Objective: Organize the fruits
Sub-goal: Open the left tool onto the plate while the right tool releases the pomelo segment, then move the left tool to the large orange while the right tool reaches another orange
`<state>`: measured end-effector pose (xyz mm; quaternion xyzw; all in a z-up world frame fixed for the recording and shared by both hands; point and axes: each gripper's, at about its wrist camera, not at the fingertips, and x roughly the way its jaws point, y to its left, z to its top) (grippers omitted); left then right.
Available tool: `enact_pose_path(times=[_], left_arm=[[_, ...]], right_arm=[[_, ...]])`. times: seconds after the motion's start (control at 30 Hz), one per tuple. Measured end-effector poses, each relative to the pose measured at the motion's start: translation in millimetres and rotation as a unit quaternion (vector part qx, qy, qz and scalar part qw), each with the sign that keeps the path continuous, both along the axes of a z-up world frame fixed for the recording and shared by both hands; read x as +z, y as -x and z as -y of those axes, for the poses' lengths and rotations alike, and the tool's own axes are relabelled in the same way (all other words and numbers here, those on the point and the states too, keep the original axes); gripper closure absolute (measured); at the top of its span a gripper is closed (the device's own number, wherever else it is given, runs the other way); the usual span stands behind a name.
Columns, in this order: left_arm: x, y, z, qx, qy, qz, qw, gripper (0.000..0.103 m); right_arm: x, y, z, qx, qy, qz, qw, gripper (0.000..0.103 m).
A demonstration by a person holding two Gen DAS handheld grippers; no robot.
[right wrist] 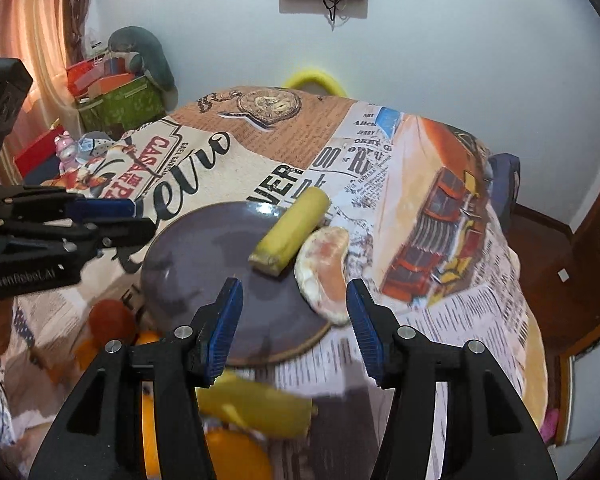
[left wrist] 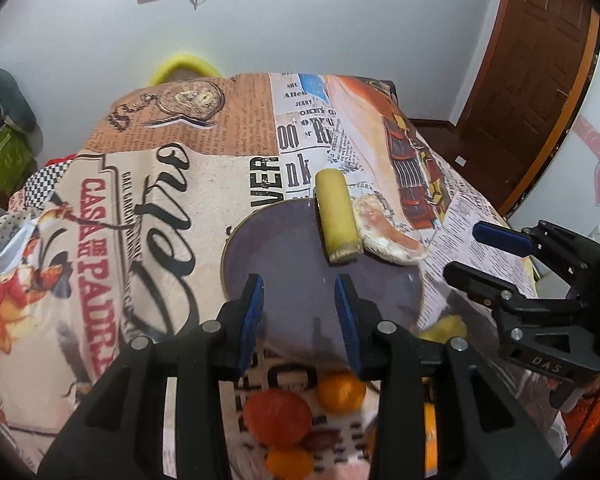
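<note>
On the far rim of the round dark purple plate [right wrist: 204,264] lies a short yellow-green banana piece [right wrist: 290,230], one cut end over the plate and the other reaching out past the rim. Just beside it, touching its side, rests a peeled pale orange citrus wedge [right wrist: 326,274], lying half on the plate's edge and half on the cloth. Nearer the cameras, off the plate, sit more fruits: a round red tomato-like fruit [left wrist: 278,418], a small orange citrus fruit [left wrist: 341,392] beside it, another small orange one [left wrist: 288,462] at the bottom edge, and a blurred yellow peel-like piece [right wrist: 256,406] just below the plate's near rim.

All of this sits on the surface, covered by a cloth printed with newspaper text, a pocket watch and a red car [right wrist: 440,216].

The left tongs [left wrist: 299,318] hover above the near half of the plate, blue pads a narrow gap apart with nothing between them. The right tongs [right wrist: 296,326] hover over the plate's near right edge, pads spread wider apart, also holding nothing; the citrus wedge shows beyond them, clear of both pads.

Behind the surface are a white wall, a yellow chair back [right wrist: 314,78], a green patterned box [right wrist: 120,106] and a brown wooden door [left wrist: 540,80].
</note>
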<state>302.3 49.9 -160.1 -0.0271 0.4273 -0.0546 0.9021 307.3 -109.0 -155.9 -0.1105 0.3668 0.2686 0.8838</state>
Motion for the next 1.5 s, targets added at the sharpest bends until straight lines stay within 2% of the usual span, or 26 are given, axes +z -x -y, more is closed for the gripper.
enact_pose_path(times=[0.17, 0.37, 0.67, 1.03, 1.3, 1.5], left_arm=[[6, 27, 1, 0.005, 0.0, 0.004, 1.0, 0.056], [8, 60, 13, 0.004, 0.0, 0.004, 1.0, 0.049], [-4, 98, 40, -0.004, 0.003, -0.012, 0.9999, 0.035], [-48, 107, 73, -0.024, 0.006, -0.073, 0.997, 0.033], [-68, 95, 87, -0.031, -0.001, -0.086, 0.9958, 0.033], [-70, 94, 78, -0.036, 0.027, -0.083, 0.9955, 0.035]], right_arm=[[3, 21, 13, -0.009, -0.004, -0.006, 1.0, 0.053], [4, 52, 26, -0.013, -0.003, -0.007, 1.0, 0.053], [-3, 93, 42, -0.021, -0.015, -0.022, 0.999, 0.053], [-19, 108, 62, -0.041, -0.014, -0.044, 0.998, 0.052], [-27, 106, 67, -0.045, -0.028, -0.065, 0.996, 0.052], [-35, 102, 57, -0.036, -0.032, -0.075, 0.996, 0.052]])
